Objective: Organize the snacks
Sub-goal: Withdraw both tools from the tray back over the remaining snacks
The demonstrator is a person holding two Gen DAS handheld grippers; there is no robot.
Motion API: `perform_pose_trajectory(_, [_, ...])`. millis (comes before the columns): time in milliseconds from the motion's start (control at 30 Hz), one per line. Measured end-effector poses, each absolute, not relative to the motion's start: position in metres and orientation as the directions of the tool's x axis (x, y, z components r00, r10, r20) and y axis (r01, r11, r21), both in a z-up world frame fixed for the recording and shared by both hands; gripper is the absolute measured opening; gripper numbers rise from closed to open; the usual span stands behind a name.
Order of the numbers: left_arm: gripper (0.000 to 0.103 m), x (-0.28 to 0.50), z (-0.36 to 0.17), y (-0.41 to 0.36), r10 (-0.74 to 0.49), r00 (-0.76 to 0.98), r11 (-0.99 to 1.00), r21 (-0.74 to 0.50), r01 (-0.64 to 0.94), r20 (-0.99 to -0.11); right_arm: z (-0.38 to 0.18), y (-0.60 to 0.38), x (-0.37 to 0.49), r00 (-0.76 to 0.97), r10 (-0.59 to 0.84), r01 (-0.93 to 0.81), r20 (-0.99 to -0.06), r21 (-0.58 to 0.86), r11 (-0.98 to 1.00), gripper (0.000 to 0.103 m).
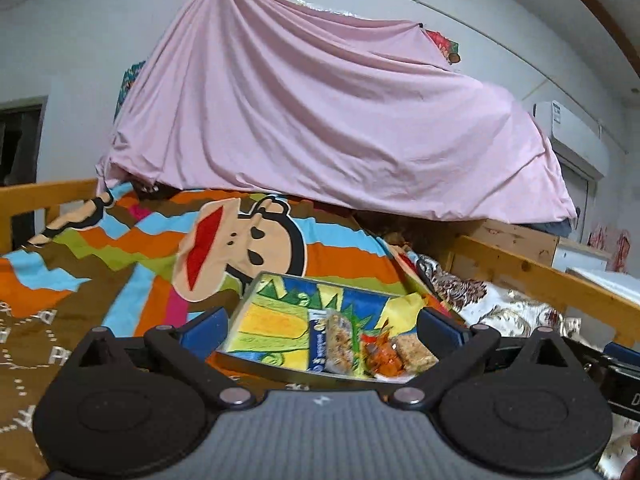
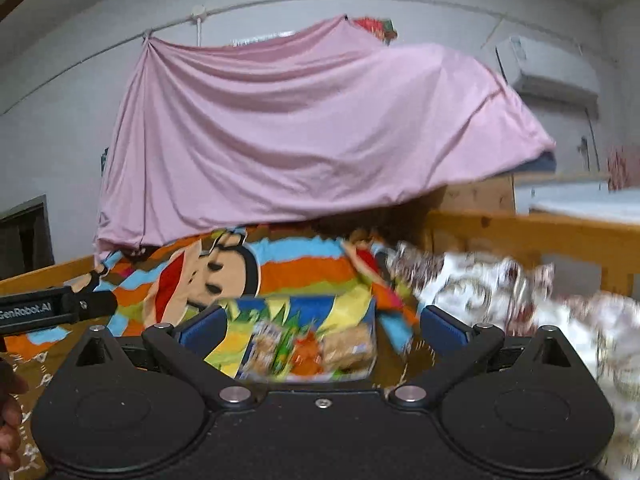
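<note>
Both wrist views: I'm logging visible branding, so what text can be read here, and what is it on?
"GenRobot.AI": white print on the black bar at the left edge of the right wrist view.
Blue snack wrapper in the tray: has print, too small to read.
Brown part of the bedspread: pale blocky letters, cut off and unreadable.
Air conditioner: label too small.

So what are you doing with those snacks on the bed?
A person holds two tongs, sorting snacks. Both the left tongs and the right tongs are open and empty. On the cartoon monkey blanket sits a colourful tin tray with wrapped snacks lined up along its right side: a cereal bar, an orange packet and a brown bar.
</note>
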State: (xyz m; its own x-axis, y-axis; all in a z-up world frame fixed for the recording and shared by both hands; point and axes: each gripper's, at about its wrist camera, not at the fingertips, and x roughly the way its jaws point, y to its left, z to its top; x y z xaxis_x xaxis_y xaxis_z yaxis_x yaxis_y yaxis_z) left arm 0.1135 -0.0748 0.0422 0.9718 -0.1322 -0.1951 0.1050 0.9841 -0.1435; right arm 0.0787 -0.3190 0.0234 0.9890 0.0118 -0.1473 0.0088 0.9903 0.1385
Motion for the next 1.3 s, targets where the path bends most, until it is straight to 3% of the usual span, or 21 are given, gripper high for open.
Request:
perform_pose_trajectory(367, [0.103, 0.078, 0.009, -0.048, -0.069, 0.946, 0.993, -0.115, 0.034, -0.317, 0.003, -0.287, 0.038, 0.968, -0.02, 0.06, -0.249, 0.157, 0.986, 0.102])
perform_pose_trajectory(533, [0.103, 0.085, -0.003, -0.03, -0.066, 0.897, 0.993, -0.115, 0.017, -0.437, -0.006, -0.275, 0.033, 0.951, -0.031, 0.077, -0.307, 0.138, 0.987, 0.102])
perform_pose_trajectory(1300, [0.103, 0.106, -0.029, -0.011, -0.064, 0.868, 0.995, -0.098, 0.018, -0.492, -0.042, -0.253, 0.085, 0.857, -0.01, 0.059, -0.515, 0.079, 0.995, 0.102])
